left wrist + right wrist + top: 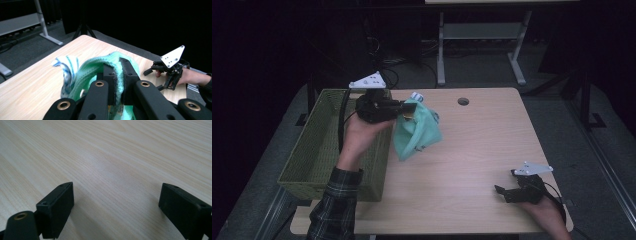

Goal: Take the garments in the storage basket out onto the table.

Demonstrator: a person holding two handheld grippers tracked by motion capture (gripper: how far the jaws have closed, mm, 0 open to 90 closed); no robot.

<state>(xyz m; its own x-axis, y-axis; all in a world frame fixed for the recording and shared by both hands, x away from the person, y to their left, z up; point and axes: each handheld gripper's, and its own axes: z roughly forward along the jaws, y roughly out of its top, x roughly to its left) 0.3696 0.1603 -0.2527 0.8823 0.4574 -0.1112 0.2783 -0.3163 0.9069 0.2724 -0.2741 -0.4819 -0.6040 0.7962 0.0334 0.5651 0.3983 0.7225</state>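
Left gripper [403, 111] — jaws clamped on a fold of a mint-green knitted cloth [417, 131], lifted near the tabletop's [472, 150] far left corner; the cloth hangs from the jaws, its lower end at or just above the wood. A blue-and-white striped cloth [67, 67] lies bunched with it. Green mesh basket [319, 145] — at the tabletop's left edge, beside the gripper. Right gripper [506, 192] — near the near right corner, jaws spread wide over bare wood, holding nothing.

cloth [417, 132]: soft green knit | table [472, 165]: pale matt woodgrain | basket [319, 145]: green woven mesh
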